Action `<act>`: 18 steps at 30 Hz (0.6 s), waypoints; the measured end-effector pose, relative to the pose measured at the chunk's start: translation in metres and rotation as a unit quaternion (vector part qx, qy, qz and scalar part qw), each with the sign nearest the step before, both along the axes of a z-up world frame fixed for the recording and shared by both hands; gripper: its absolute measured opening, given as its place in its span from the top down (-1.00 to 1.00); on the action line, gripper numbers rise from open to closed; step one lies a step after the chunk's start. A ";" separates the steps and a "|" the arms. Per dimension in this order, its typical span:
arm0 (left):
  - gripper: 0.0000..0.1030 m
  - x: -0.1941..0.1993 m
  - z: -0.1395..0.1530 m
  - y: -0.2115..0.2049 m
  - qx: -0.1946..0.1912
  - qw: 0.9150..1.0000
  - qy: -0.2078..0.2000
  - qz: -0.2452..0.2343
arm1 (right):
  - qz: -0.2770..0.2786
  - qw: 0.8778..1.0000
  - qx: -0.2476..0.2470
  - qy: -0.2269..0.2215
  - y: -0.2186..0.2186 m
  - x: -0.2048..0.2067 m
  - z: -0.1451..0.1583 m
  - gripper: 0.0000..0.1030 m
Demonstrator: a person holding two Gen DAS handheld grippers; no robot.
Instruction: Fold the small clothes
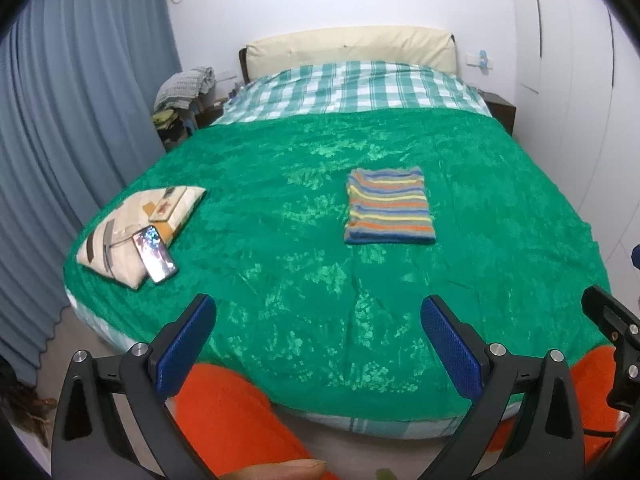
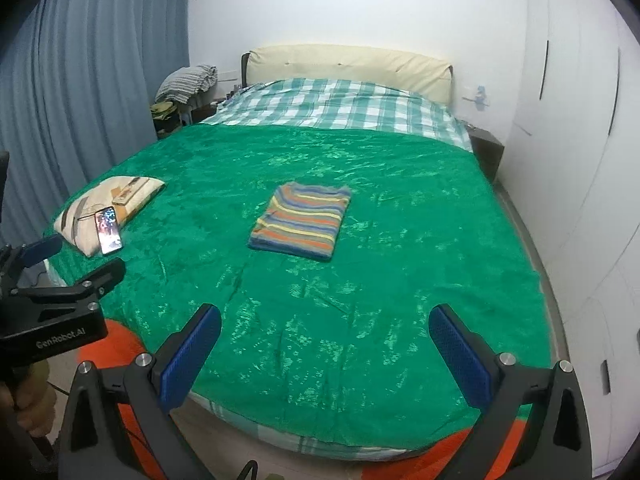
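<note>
A small striped garment [image 1: 389,206] lies folded into a neat rectangle on the green blanket [image 1: 320,280] near the middle of the bed; it also shows in the right wrist view [image 2: 302,222]. My left gripper [image 1: 318,312] is open and empty, held back over the bed's near edge, well short of the garment. My right gripper [image 2: 325,322] is open and empty too, also over the near edge. The left gripper shows at the left of the right wrist view [image 2: 76,264].
A patterned pillow [image 1: 132,220] with a phone [image 1: 155,254] leaning on it lies at the bed's left side. Checked sheet [image 1: 352,88] and cream headboard [image 1: 352,48] at the far end. Grey curtain [image 1: 80,120] left, white wardrobe [image 2: 580,160] right. Orange trousers [image 1: 232,412] below.
</note>
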State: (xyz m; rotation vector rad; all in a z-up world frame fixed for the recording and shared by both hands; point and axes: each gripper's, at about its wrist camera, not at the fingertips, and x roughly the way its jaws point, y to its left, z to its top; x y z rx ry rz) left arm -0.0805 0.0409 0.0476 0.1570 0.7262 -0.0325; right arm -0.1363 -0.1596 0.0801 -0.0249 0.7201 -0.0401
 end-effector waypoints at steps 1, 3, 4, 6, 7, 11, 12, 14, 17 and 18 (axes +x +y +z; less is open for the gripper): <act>-0.99 0.000 -0.001 0.001 -0.001 1.000 0.003 0.000 | -0.001 1.000 -0.001 0.001 0.000 -0.001 0.000 -0.99; -0.99 0.000 -0.002 0.001 -0.003 1.000 0.006 0.001 | -0.002 1.000 0.000 0.001 -0.001 -0.002 0.000 -0.99; -0.99 0.000 -0.002 0.001 -0.002 1.000 0.006 0.001 | -0.003 1.000 0.000 0.001 -0.002 -0.003 0.000 -0.99; -0.99 0.000 -0.003 0.001 -0.002 1.000 0.007 0.001 | -0.006 1.000 -0.002 -0.002 -0.002 -0.004 0.002 -0.99; -0.99 0.001 -0.003 0.001 -0.002 1.000 0.008 0.001 | -0.007 1.000 -0.002 -0.004 -0.003 -0.005 0.002 -0.99; -0.99 0.000 -0.003 0.001 -0.006 1.000 0.012 0.000 | -0.012 1.000 -0.005 -0.005 -0.006 -0.006 0.003 -0.99; -0.99 0.000 -0.003 0.002 -0.007 1.000 0.011 0.000 | -0.013 1.000 -0.005 -0.004 -0.006 -0.007 0.003 -0.99; -0.99 0.000 -0.002 0.002 -0.008 1.000 0.010 0.000 | -0.014 1.000 -0.005 -0.004 -0.007 -0.007 0.003 -0.99; -0.99 0.000 -0.001 0.002 -0.006 1.000 0.007 0.000 | -0.015 1.000 -0.005 -0.004 -0.007 -0.007 0.003 -0.99; -0.99 0.001 -0.001 0.002 -0.006 1.000 0.006 0.000 | -0.014 1.000 -0.005 -0.004 -0.008 -0.007 0.003 -0.99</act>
